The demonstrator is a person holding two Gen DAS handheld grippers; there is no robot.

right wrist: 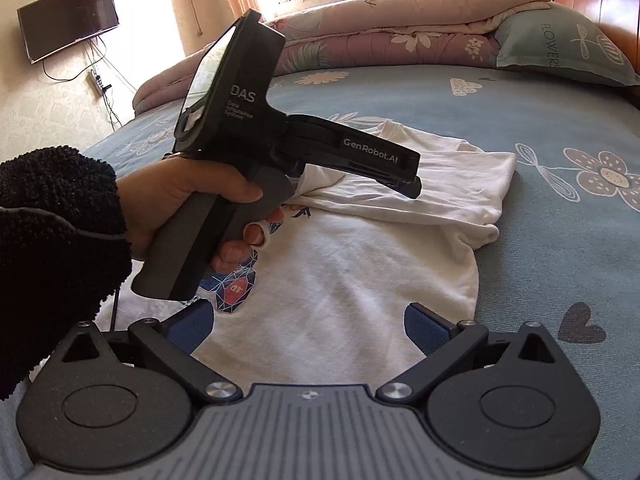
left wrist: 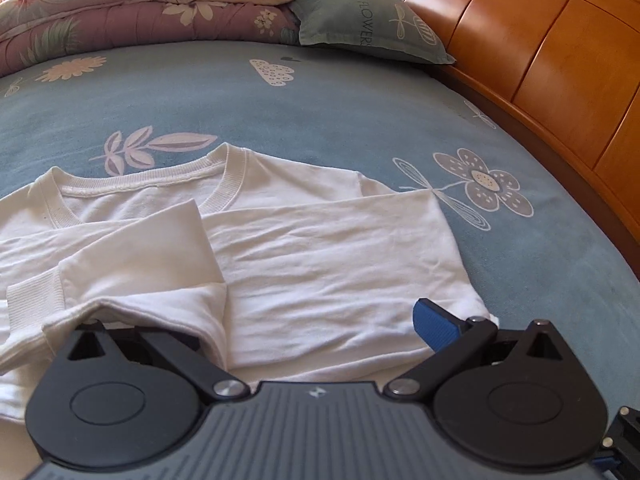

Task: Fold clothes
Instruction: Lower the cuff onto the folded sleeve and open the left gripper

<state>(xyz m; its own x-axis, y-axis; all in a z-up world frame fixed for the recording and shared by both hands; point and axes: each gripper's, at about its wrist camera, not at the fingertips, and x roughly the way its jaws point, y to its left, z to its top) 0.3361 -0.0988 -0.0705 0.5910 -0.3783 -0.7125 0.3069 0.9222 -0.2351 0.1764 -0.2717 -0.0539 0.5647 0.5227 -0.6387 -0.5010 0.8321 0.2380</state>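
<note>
Item: white long-sleeved cotton-knit top with ribbed collar and cuffs (left wrist: 320,248), laid flat on the blue flower-printed bed sheet (left wrist: 280,96), collar end toward the grey-green pillow printed "FLOWERS" (left wrist: 360,24), hem end away from it. Long axis: collar to hem, running toward that pillow. Both sleeves are seen folded in across the chest; the side farther from the pillow's wooden headboard (left wrist: 540,52) carries a ribbed cuff (left wrist: 36,300). A blue and red geometric print (right wrist: 236,288) shows on the body in the right wrist view. Handling, as judged: light, soft, limp — no stiffness, so any lifted edge will drape and wrinkle; grip is best taken at doubled edges, hem corners or shoulder seams. Left gripper (left wrist: 264,320): jaws apart, one side hidden beneath a fold of cloth, poised at the hem end. Right gripper (right wrist: 308,320): jaws apart over the body, nothing held. The left-hand tool is held by a hand (right wrist: 192,200) in a black fleece sleeve (right wrist: 56,248).
</note>
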